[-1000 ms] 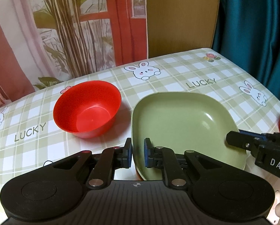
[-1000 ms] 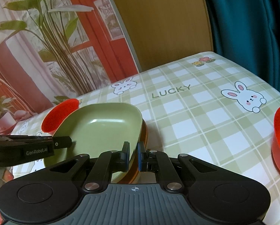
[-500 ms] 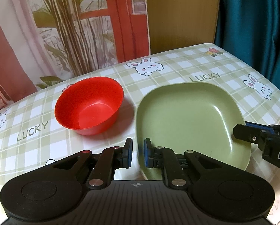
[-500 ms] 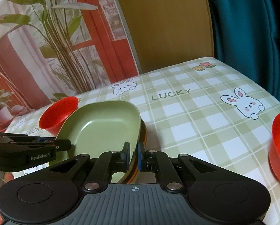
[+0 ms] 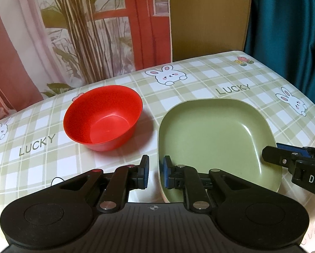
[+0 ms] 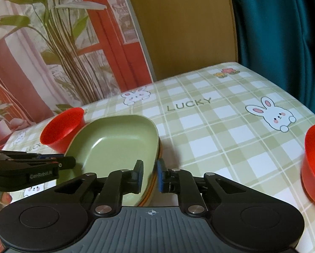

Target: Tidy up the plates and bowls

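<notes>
While both claws stand at the near edge of the green plate [image 5: 216, 139], the work looks only partly done, as I judge it. The left claw [image 5: 155, 174] has its jaws a small gap apart, and the left rim of the plate passes through this gap; the pads do not seem to press it, though I cannot tell if one of them touches. The right claw [image 6: 149, 176] is the same: its jaws are slightly apart with the near right rim of the plate between them, and no firm grip is visible. So neither claw is carrying anything, it seems.

In the right wrist view an orange edge shows under the green plate, so this plate seems to lie on top of another plate [image 6: 158, 147], and the stack rests on the tablecloth [image 6: 220, 126]. If this is correct, the stacking of plates is finished or almost finished.

Going outward, one red bowl [image 5: 103, 118] stands upright just to the left of the stack, a little farther away; in the left wrist view it is close to the plate, with a narrow strip of cloth between them. A second red bowl [image 6: 314, 164] is well apart, at the far right edge of the right wrist view. The two bowls are not yet together, so I think bringing them into one pile is what is left
</notes>
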Available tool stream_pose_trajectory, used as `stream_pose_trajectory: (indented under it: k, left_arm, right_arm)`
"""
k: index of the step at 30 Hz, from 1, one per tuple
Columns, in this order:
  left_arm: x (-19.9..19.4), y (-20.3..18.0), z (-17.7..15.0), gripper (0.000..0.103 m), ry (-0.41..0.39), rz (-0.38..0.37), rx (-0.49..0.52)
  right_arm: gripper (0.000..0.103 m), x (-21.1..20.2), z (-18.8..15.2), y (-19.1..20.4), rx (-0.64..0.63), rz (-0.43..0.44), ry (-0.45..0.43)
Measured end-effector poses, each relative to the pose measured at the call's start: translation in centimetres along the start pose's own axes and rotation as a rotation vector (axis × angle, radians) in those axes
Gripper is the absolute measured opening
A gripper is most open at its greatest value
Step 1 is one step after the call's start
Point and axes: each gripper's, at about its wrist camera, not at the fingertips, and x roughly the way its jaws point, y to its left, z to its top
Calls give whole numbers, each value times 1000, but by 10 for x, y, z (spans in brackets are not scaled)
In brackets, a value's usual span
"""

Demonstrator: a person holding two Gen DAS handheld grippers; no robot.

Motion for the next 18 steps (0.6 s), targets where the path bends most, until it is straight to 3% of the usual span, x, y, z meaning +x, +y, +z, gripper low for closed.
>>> stream_pose_trajectory:
  k: [9,18]
  left_arm:
    - [0,2,1,16,-3,-2,-18]
    - [-23,6,16,16,-80,8,-73]
  right_arm:
    - [17,7,-3,-5,24,0,26]
    - [17,-4,4,-3,20,16,-16]
